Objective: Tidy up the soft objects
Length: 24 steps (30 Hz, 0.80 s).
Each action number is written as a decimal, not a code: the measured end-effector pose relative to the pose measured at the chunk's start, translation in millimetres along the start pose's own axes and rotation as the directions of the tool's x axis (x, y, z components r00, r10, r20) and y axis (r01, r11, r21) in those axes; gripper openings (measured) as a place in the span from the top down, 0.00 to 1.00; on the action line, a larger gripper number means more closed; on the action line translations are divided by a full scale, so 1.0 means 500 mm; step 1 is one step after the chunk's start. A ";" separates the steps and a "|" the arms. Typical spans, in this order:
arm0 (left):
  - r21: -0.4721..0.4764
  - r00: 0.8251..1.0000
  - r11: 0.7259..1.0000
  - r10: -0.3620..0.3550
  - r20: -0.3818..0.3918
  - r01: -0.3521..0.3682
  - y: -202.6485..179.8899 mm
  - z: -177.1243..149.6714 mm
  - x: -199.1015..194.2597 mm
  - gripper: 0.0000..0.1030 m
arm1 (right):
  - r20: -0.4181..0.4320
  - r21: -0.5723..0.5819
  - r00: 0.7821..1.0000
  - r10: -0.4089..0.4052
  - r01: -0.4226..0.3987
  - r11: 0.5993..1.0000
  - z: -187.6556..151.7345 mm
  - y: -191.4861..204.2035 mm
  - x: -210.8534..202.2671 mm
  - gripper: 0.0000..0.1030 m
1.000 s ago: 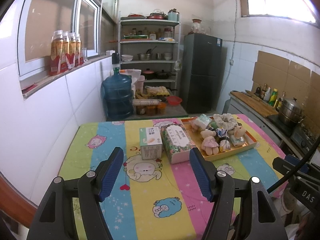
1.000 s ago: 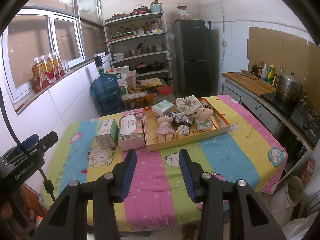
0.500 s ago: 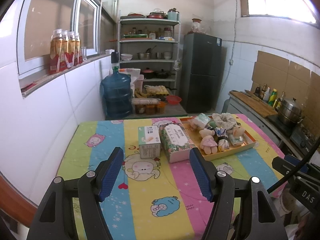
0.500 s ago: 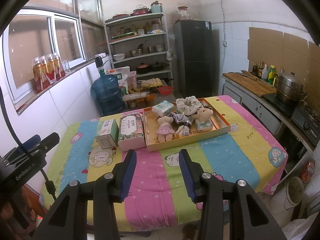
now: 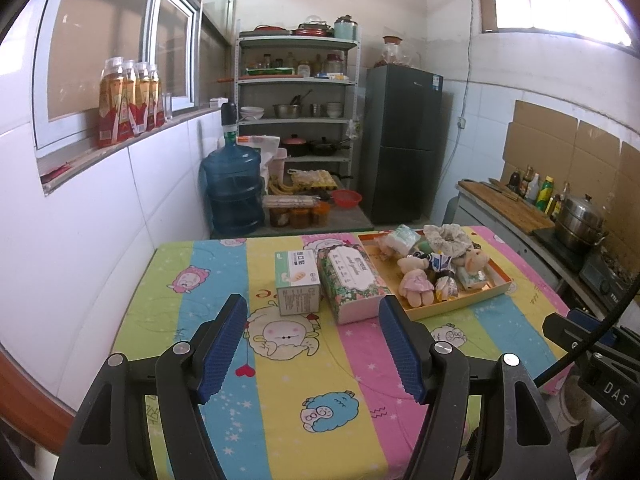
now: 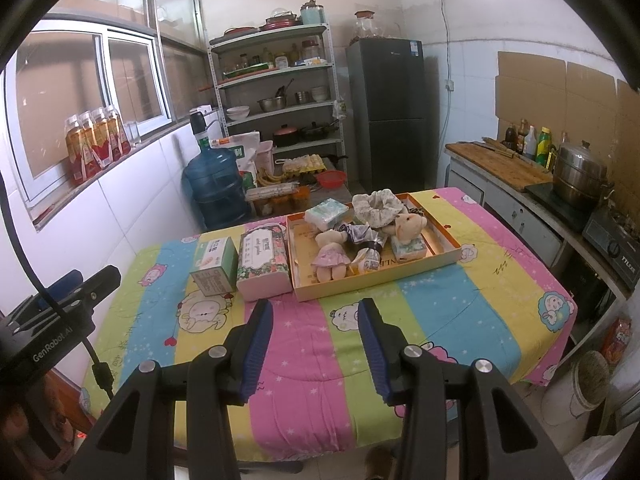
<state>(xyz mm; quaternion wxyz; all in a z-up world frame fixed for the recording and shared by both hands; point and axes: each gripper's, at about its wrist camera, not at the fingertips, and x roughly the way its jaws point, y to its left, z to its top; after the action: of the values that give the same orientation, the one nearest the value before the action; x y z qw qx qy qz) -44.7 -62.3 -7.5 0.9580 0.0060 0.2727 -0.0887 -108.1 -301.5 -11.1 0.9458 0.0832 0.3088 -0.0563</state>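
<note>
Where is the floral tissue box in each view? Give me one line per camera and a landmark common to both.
Left wrist: floral tissue box sits just above centre, between the green box and the orange tray.
Right wrist: floral tissue box sits left of centre, again between the green box and the orange tray.
Shared landmark: the blue water jug behind the table.

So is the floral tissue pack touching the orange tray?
Touching. In the right wrist view the floral tissue pack sits flush against the orange tray at its left wall, no tablecloth showing between them.
</note>
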 end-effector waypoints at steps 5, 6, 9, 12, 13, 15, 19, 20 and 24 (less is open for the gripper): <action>0.001 1.000 1.000 0.001 0.000 -0.001 0.000 0.000 0.000 0.32 | 0.001 -0.001 1.000 0.000 0.000 1.000 0.000 -0.002 0.000 0.57; 0.001 1.000 1.000 0.001 -0.001 -0.001 -0.002 -0.002 0.000 0.32 | 0.000 -0.001 1.000 0.000 0.000 1.000 0.000 -0.001 0.000 0.57; 0.001 1.000 1.000 0.002 -0.001 -0.002 -0.003 -0.004 -0.001 0.32 | 0.000 -0.001 1.000 0.001 -0.001 1.000 0.000 -0.001 0.000 0.57; 0.000 1.000 1.000 0.002 -0.002 -0.002 -0.004 -0.006 -0.001 0.32 | -0.001 -0.003 1.000 0.003 -0.003 1.000 -0.002 0.003 0.000 0.57; -0.001 1.000 1.000 0.002 -0.002 -0.002 -0.004 -0.006 -0.001 0.32 | -0.001 -0.004 1.000 0.004 -0.004 1.000 -0.003 0.006 0.000 0.57; -0.001 1.000 1.000 0.002 -0.003 -0.002 -0.003 -0.006 0.001 0.32 | -0.001 -0.005 1.000 0.005 -0.005 1.000 -0.004 0.009 -0.002 0.57; -0.001 1.000 1.000 0.002 -0.003 -0.002 -0.002 -0.006 0.001 0.32 | 0.001 -0.008 1.000 0.005 -0.005 1.000 -0.010 0.017 -0.003 0.57; -0.001 1.000 1.000 0.002 -0.003 -0.002 -0.002 -0.006 0.001 0.32 | 0.001 -0.009 1.000 0.006 -0.006 1.000 -0.012 0.020 -0.003 0.57; -0.001 1.000 1.000 0.001 -0.003 -0.001 -0.002 -0.006 0.001 0.32 | 0.000 -0.010 1.000 0.007 -0.007 1.000 -0.013 0.025 -0.003 0.57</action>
<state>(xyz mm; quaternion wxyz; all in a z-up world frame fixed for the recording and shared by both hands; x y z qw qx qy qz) -45.9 -63.3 -10.1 0.9576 0.0056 0.2744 -0.0879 -111.1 -288.1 -13.7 0.9465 0.0794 0.3085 -0.0516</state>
